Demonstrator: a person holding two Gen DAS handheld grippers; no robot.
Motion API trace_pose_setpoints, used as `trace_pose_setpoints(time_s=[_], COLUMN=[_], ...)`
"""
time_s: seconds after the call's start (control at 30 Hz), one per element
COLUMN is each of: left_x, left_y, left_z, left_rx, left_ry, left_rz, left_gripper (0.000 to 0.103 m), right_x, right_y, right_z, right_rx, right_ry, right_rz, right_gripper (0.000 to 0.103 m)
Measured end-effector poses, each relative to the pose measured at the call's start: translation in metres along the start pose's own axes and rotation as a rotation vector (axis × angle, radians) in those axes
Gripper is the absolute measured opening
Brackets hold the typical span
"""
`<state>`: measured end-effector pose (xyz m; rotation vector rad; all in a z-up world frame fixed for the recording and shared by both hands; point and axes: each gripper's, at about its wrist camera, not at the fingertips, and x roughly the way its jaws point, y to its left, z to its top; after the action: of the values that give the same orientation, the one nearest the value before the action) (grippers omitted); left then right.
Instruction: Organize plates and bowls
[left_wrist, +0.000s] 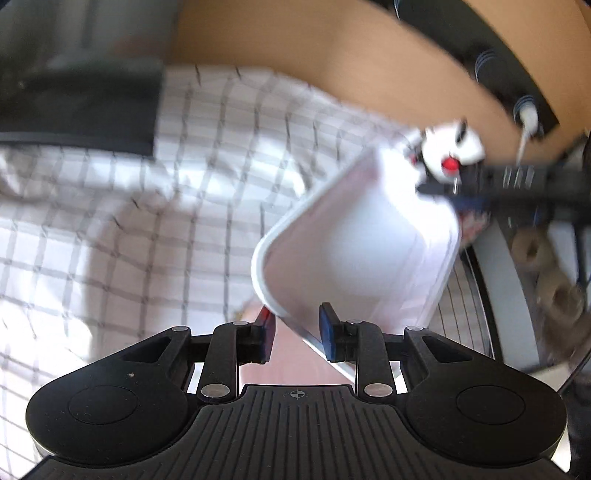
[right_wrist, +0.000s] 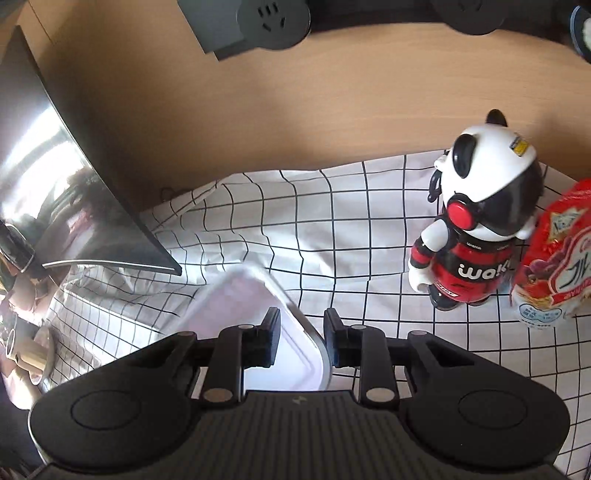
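White tray (right_wrist: 255, 306) sits clamped by its rim in our right tool (right_wrist: 301, 341); our left tool (left_wrist: 297, 330) clamps its opposite edge.

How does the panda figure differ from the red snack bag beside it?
The panda figure is hard, glossy, black, white and red; the snack bag is soft, crinkled, mostly red with print. The figure stands fully in view; the bag is cut off at the frame edge. Both sit on the checked cloth.
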<state>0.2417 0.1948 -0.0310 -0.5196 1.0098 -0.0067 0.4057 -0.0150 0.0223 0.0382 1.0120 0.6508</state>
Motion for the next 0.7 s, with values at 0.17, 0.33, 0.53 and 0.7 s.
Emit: trace_pose_setpoints(time_s=[0.17,0.33,0.53,0.7], left_x=[0.032,0.034,0.034,0.031], left_y=[0.003,0.01,0.007,-0.002], left_z=[-0.024,-0.033,-0.036,-0.042], left_rx=[-0.022,-0.035,-0.017,0.034], left_ry=[0.102,0.103,0.076,0.071], left_rz=[-0.032,-0.006,0.038,0.06], left_gripper=[0.035,0.035,0.038,0.037], right_x=[-0.002,-0.006,-0.013,0.003], right_y=[0.008,0.019,0.03,0.015], right_z=[-0.009,-0.016,-0.02,-0.025], right_rx=[-0.013,-0.029,-0.108,-0.08], right_ry=[-0.005,-0.005,0.009,0.084], right_rz=[0.011,0.064,0.097,0.069], right_gripper=[0.027,0.027,0.033,0.032])
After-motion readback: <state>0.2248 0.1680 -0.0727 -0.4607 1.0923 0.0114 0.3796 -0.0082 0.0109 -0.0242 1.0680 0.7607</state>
